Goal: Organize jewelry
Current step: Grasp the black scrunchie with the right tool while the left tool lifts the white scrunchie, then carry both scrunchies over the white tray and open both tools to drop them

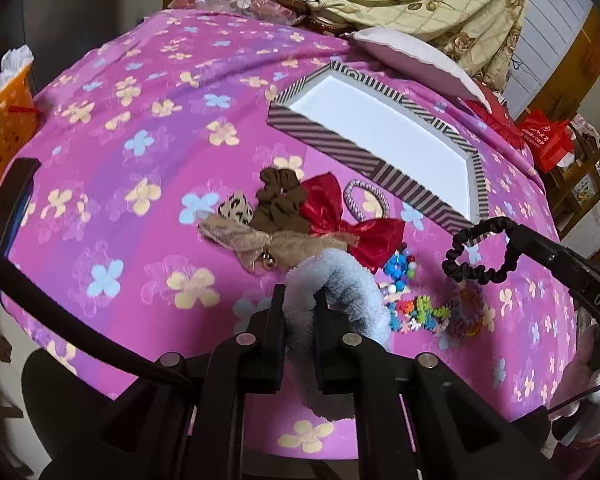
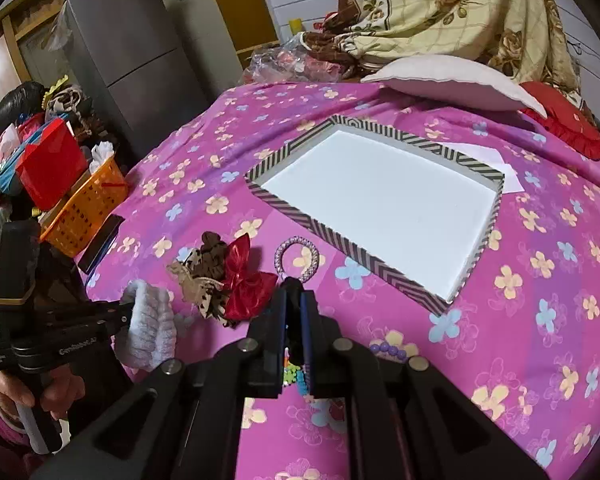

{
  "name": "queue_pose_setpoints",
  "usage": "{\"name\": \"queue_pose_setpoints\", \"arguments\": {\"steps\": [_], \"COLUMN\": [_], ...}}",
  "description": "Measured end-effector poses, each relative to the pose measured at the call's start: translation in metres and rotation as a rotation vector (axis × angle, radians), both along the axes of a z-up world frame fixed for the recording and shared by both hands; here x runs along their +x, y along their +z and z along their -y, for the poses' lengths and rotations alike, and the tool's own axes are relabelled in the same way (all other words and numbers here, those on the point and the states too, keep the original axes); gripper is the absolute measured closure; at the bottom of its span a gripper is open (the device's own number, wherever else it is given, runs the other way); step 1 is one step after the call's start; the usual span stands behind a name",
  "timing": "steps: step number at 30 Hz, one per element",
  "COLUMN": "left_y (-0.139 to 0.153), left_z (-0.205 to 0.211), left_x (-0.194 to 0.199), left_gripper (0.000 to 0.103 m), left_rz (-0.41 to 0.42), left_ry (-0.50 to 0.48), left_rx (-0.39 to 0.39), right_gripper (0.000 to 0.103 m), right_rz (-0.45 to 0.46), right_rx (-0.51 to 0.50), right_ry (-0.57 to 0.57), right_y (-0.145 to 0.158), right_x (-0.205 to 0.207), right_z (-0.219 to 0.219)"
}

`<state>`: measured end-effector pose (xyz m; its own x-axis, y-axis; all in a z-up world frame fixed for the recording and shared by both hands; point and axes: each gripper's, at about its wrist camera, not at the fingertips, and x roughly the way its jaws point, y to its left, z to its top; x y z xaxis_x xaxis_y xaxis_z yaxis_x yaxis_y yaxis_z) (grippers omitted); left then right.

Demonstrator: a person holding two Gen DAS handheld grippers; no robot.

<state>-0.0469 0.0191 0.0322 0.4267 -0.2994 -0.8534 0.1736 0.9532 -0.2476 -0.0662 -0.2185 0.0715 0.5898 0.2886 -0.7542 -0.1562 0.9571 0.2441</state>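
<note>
Left hand-held gripper (image 1: 300,300): closed down on a pale blue fluffy scrunchie (image 1: 340,280), loop squeezed between the fingers, rest bulging out to the right.
Right hand-held gripper (image 2: 294,292): nearly closed, only a narrow slit between the fingers; seen from the left wrist view, pinching a black scrunchie (image 1: 480,252) that hangs as an open loop above the bedspread.
Striped tray (image 1: 316,136): shallow, white inside, nothing in it; lying on the pink flowered bedspread (image 1: 140,160) beyond the pile.
Direction from right hand-held gripper: tray ahead and to the right, its near corner close by; nearer of the two.
Direction from left hand-held gripper: tray ahead and to the right, past the pile; farther off.
Tray long axis: diagonal, from far left to near right in both views.
Remaining pile: brown scrunchie (image 1: 278,200), red bow (image 1: 340,220), beige bow (image 1: 268,246), leopard-print piece (image 1: 236,208), lilac-and-white hair ring (image 1: 366,200), coloured beads (image 1: 400,266), all on the bedspread between the grippers and the tray.
Stage, as a judgement: early; both pieces lifted, none yet in the tray.
Next move, as a judgement: carry forward and right over the near rim, then open above the white floor; right side likely first.
Risk: dangling black loop catching on the tray rim.
</note>
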Motion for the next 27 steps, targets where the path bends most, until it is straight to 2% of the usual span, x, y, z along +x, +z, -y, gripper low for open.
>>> {"name": "queue_pose_setpoints", "arguments": {"steps": [8,16,21,27], "left_y": [0.018,0.034,0.023,-0.007], "left_z": [0.013,0.039,0.061,0.082], "left_x": [0.033,0.115,0.171,0.223], "left_gripper": [0.079,0.079,0.079,0.079], "left_rz": [0.044,0.086,0.076,0.049], "left_ry": [-0.010,-0.029,-0.019,0.005], "left_rx": [0.016,-0.006,0.007,0.107], "right_gripper": [0.096,0.096,0.096,0.096], "right_rz": [0.019,0.029,0.014,-0.060], "right_rx": [0.000,0.012,0.069,0.139], "right_ry": [-0.065,-0.113,-0.147,-0.207], "right_y": [0.005,0.003,-0.015,-0.056], "right_x": [0.025,0.085,0.131,0.175], "right_z": [0.012,0.011,0.011,0.018]}}
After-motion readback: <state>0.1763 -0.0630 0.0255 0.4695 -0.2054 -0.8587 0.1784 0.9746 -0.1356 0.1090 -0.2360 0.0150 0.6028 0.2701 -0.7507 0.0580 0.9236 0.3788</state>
